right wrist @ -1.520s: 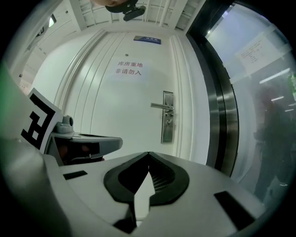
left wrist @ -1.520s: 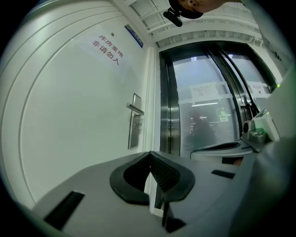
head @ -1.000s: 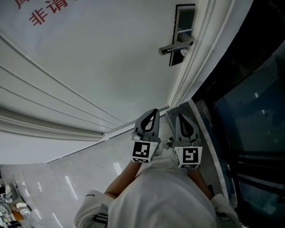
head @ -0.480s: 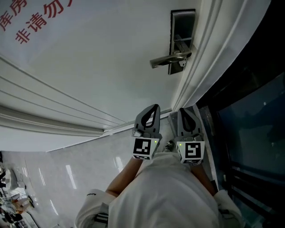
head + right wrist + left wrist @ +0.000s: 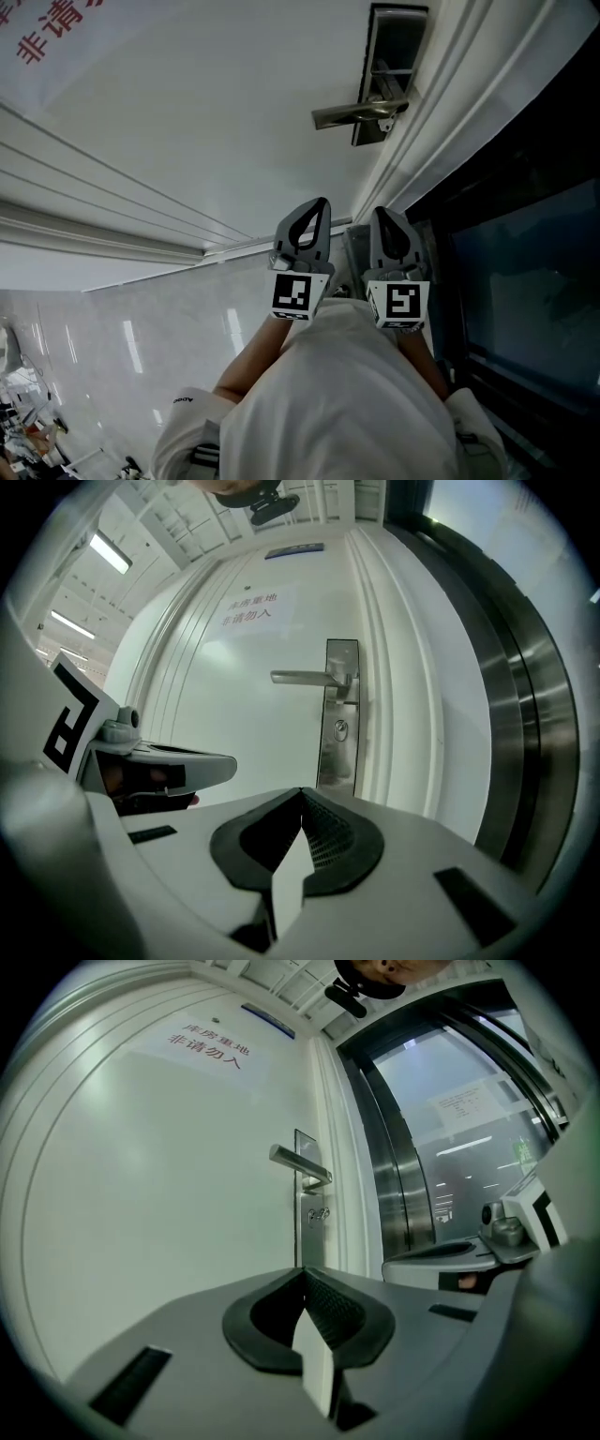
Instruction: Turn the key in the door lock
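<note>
While the right tool (image 5: 302, 794) faces the lock (image 5: 340, 728), keys (image 5: 317, 1213) seemingly hang there

A white paper notice with red printed characters (image 5: 251, 609) is stuck flat on a white surface. A dark glass pane (image 5: 525, 281) stands in a brushed-steel frame (image 5: 525, 733), and the glossy pale stone floor (image 5: 112, 337) shows bright streaks of reflected light.

Office-type corridor: white door (image 5: 187, 112) with notice (image 5: 208, 1047), glossy floor (image 5: 141, 328), glass partition (image 5: 525, 281).
</note>
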